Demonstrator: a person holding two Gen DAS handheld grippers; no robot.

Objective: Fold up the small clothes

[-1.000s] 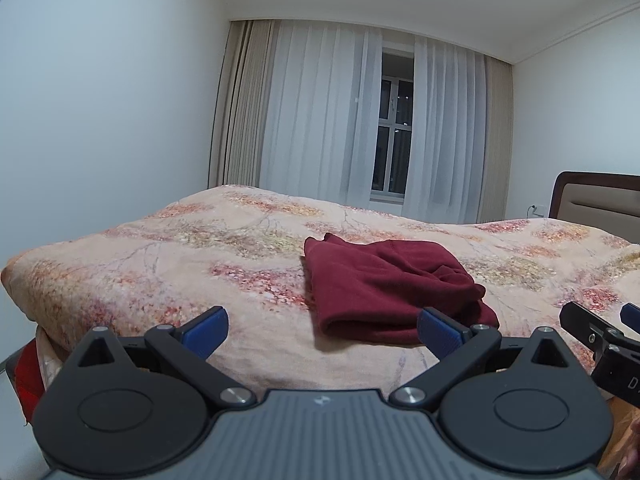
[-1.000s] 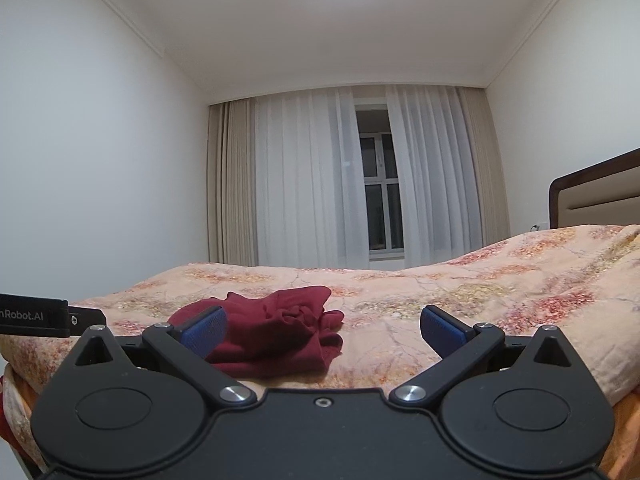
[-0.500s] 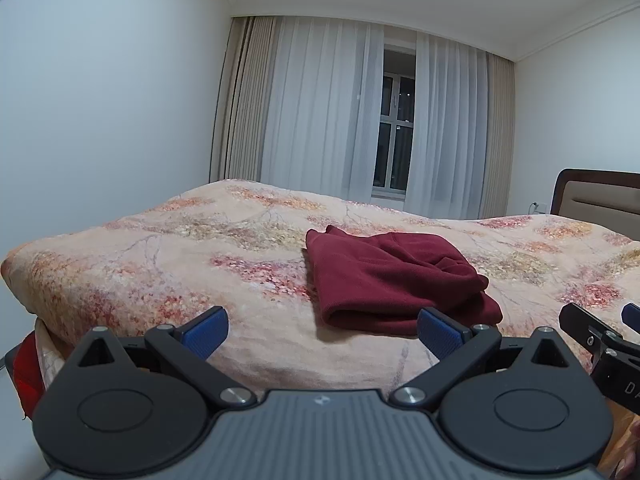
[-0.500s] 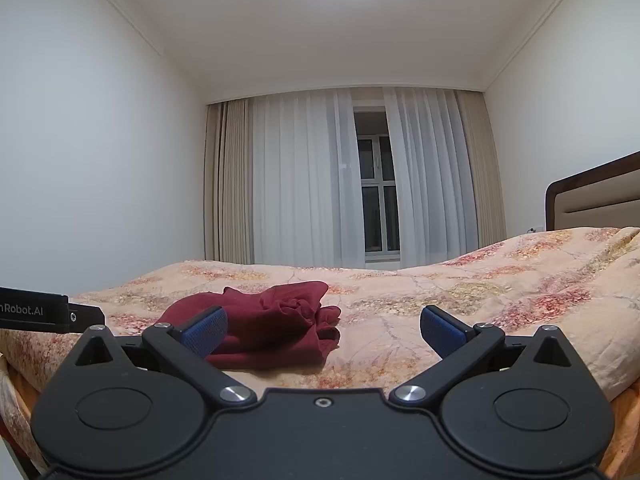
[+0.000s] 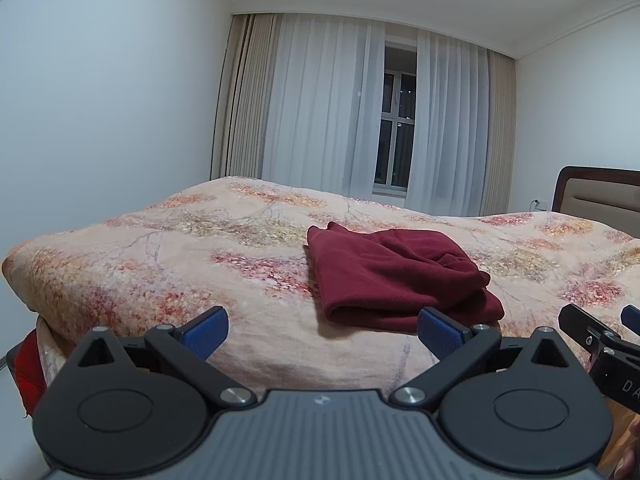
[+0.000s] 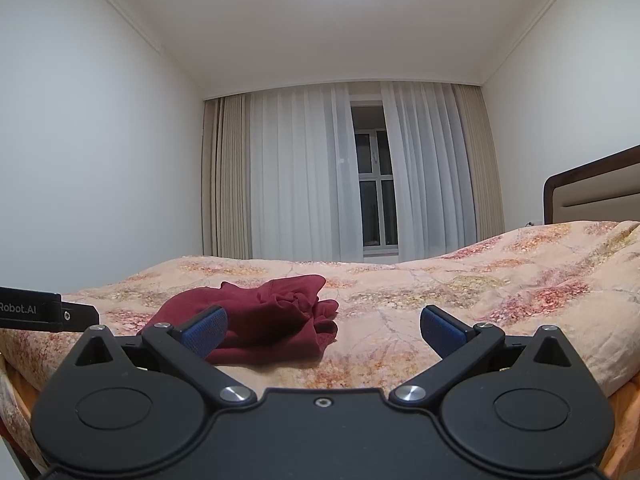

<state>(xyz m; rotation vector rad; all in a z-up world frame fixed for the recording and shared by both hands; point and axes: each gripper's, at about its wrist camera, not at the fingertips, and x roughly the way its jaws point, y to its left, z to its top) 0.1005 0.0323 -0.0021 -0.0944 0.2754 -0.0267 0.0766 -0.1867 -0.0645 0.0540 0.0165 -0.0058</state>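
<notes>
A dark red garment [image 5: 392, 276] lies folded into a thick bundle on the floral bedspread [image 5: 192, 256]. In the right wrist view the same red garment [image 6: 276, 320] shows its bunched end, left of centre. My left gripper [image 5: 323, 332] hangs open in front of the bed's near edge, short of the cloth, with nothing between its blue pads. My right gripper [image 6: 323, 330] is open too and holds nothing, with the garment behind its left finger. The right gripper's finger [image 5: 592, 336] pokes in at the right of the left wrist view.
The floral bedspread [image 6: 500, 292] covers a wide bed with a padded headboard [image 5: 600, 196] at the right. White curtains and a window [image 5: 394, 132] stand behind it. A red object [image 5: 24, 368] sits low at the bed's left corner. The left gripper's body [image 6: 36, 312] shows at the left.
Both grippers have drawn back and sunk a little, so the bed edge sits higher in view. The garment has not moved and both grippers stay open.
</notes>
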